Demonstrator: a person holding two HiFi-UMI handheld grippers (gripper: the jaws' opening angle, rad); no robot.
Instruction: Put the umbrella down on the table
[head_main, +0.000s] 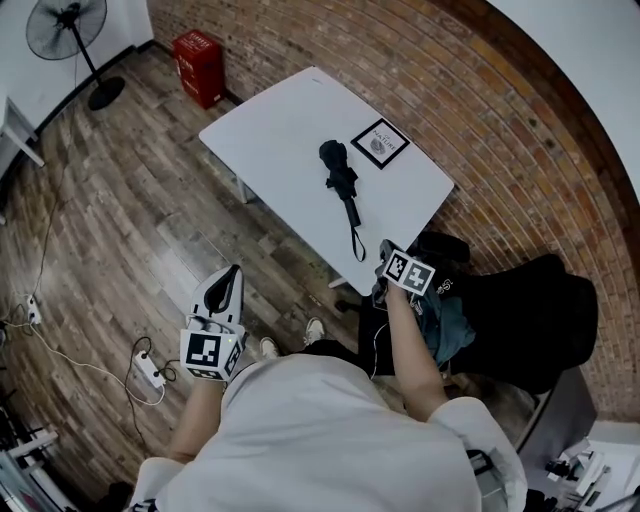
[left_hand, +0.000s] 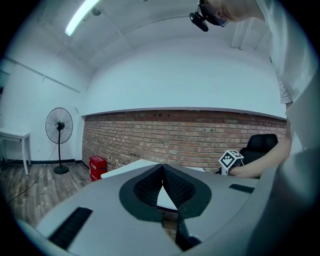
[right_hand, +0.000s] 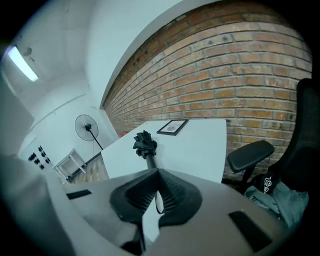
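Your right gripper (head_main: 384, 256) has its jaws closed on nothing, just off the near edge of the white rectangular surface (head_main: 280, 130). The folded black umbrella (head_main: 342, 178) lies flat on that surface beside a black-framed picture (head_main: 380, 142). Your left gripper (head_main: 230, 275) is likewise closed and empty.

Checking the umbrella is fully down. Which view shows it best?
The head view: the whole folded umbrella lies on the white table, its strap toward the near edge. The right gripper view shows its bunched end and part of the shaft; the rest is hidden. The left gripper view does not show it.
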